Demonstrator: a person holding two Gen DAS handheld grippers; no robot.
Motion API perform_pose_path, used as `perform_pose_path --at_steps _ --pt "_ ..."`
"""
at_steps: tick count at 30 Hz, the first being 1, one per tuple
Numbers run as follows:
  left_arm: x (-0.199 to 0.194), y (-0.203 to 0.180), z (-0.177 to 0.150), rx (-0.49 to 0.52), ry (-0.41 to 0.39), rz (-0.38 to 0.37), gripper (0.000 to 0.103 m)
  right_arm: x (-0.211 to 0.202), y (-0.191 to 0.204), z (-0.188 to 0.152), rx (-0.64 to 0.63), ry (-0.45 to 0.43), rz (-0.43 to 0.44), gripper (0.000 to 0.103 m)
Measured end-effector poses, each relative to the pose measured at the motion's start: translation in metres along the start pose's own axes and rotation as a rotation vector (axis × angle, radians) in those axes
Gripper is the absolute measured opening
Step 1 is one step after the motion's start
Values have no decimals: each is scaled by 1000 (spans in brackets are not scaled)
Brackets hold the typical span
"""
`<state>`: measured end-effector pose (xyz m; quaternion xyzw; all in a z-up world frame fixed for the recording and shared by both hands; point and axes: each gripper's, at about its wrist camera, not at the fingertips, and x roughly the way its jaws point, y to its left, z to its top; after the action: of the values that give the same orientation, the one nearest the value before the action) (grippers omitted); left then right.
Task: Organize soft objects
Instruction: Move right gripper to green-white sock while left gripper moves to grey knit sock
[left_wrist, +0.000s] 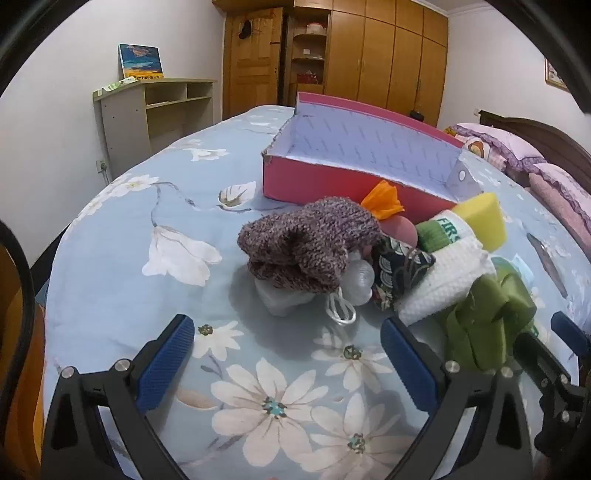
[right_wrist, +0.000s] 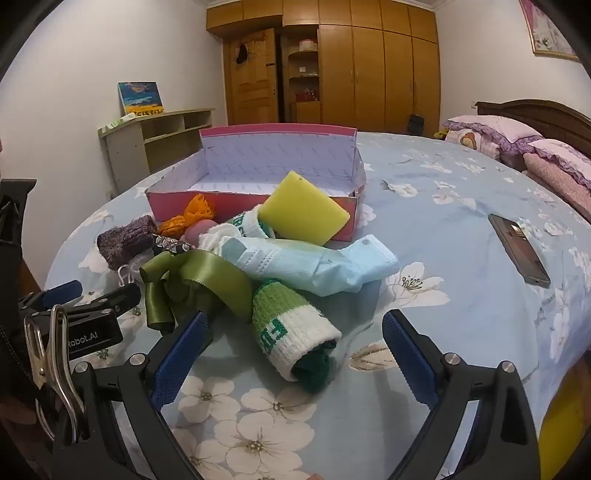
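A pile of soft things lies on the floral bedspread in front of an empty pink box (left_wrist: 354, 184) (right_wrist: 192, 201). In the left wrist view a purple knit piece (left_wrist: 310, 240) is at the front, with an orange cloth (left_wrist: 382, 201), a yellow sponge (left_wrist: 484, 218), a white and green sock (left_wrist: 447, 273) and a green ribbon (left_wrist: 484, 325). The right wrist view shows the sponge (right_wrist: 303, 212), a light blue mask (right_wrist: 317, 266), the ribbon (right_wrist: 195, 280) and a green and white sock (right_wrist: 291, 332). My left gripper (left_wrist: 288, 354) is open before the knit piece. My right gripper (right_wrist: 295, 350) is open around the sock's near end.
A dark phone (right_wrist: 519, 249) lies on the bed at the right. Pink pillows (right_wrist: 517, 140) and a headboard are at the far right. A shelf unit (right_wrist: 159, 136) and wooden wardrobes (right_wrist: 369, 66) stand beyond the bed. The left gripper shows in the right view (right_wrist: 74, 306).
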<state>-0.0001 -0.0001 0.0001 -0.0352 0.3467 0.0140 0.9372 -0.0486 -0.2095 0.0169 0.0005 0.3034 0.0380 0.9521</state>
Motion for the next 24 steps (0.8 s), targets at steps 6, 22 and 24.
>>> perform_pose_path --at_steps 6,22,24 --pt "0 0 0 -2 2 -1 103 1 -1 0 -7 -5 -8 98" --pt "2 -2 -2 1 7 -2 103 1 -1 -1 3 -1 -5 98" --pt "2 -2 -2 5 8 -1 103 1 -1 -1 3 0 -4 98"
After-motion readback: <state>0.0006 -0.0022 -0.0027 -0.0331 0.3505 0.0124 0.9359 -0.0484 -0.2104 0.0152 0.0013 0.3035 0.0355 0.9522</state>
